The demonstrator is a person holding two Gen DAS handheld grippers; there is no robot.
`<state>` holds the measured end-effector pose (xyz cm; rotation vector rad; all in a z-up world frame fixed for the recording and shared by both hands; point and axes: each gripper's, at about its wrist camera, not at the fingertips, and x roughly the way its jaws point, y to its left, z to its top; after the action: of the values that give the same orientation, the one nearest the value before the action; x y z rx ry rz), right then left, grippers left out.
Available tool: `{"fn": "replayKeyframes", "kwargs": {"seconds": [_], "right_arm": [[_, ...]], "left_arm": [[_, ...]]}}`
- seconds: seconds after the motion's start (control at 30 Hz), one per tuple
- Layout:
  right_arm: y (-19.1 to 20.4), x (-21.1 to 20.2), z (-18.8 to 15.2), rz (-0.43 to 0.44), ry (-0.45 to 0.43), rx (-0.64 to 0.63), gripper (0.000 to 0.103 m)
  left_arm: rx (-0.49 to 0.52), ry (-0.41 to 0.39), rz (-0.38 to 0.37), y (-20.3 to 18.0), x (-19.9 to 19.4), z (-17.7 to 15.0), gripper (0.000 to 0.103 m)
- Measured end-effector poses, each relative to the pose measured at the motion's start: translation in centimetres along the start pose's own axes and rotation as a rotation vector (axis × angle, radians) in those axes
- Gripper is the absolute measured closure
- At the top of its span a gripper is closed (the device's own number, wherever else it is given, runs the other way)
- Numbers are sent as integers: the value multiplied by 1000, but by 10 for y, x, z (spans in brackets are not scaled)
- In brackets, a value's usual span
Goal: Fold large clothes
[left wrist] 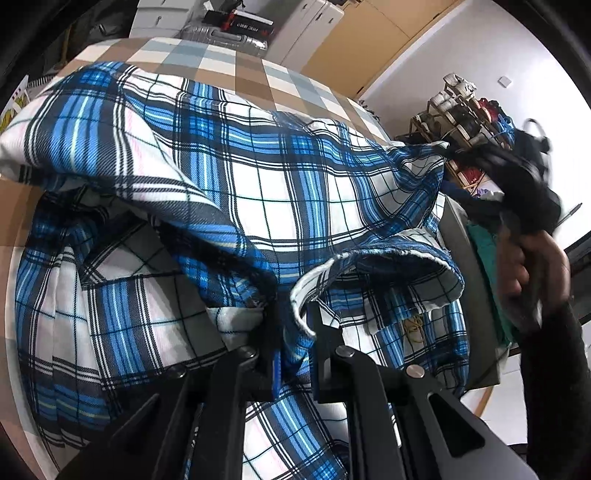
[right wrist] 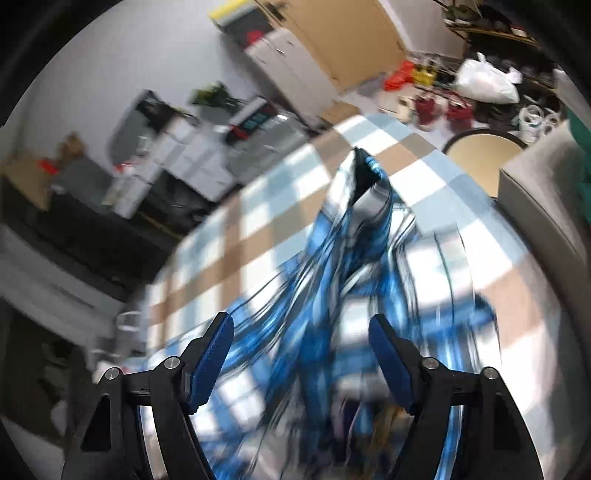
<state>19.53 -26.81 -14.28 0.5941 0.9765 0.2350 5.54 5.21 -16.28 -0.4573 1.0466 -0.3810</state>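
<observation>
A large blue, white and black plaid shirt [left wrist: 258, 177] lies bunched on a table with a brown, white and grey checked cloth [left wrist: 207, 62]. My left gripper [left wrist: 293, 332] is shut on a fold of the shirt near its hem, low in the left wrist view. In the blurred right wrist view, my right gripper [right wrist: 303, 354] stands open above the plaid shirt [right wrist: 332, 295], and its blue pads [right wrist: 214, 354] touch no cloth. A hand [left wrist: 528, 266] holds that right gripper at the right edge of the left wrist view.
A grey boxy piece [right wrist: 543, 206] stands against the table's right side, with a round stool [right wrist: 484, 155] beyond it. A suitcase [left wrist: 221, 37], white cabinets [left wrist: 317, 22] and a cluttered rack [left wrist: 461, 118] line the walls. The checked cloth [right wrist: 229, 229] shows bare at the far side.
</observation>
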Motion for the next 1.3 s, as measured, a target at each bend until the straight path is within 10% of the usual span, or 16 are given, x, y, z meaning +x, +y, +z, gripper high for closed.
{"fn": "replayKeyframes", "kwargs": {"seconds": [0.07,0.17,0.37,0.57,0.83,0.93,1.1,1.17,1.3], "right_arm": [[-3,10,8,19,44,36,93],[-4,-10,1,89,-15,41,99],[-33,-78,-63,289,-181,169,99],[-79,-34,-112,40,-42,231,98],[-61,-30,-104,-46,-36,98,92],[-73,-29,-99,-42,-25,139,85],[-76,-32,-98,-49,-40,155,66],[-75,-37,-100,-42,-40,155,59],[-76,-61,-107,-3,-88,180,52]], "left_arm": [[-1,-6,-11,1,-3,3,98],[-7,-21,-34,3,-11,3,98],[17,-60,-60,-2,-25,0,98],[69,-45,-87,-5,-27,-9,98],[236,24,4,-14,-31,-24,98],[256,101,10,-17,-30,-33,88],[68,252,-238,3,-46,-29,58],[49,201,-300,5,-73,-17,57],[82,-34,-128,5,-110,28,31]]}}
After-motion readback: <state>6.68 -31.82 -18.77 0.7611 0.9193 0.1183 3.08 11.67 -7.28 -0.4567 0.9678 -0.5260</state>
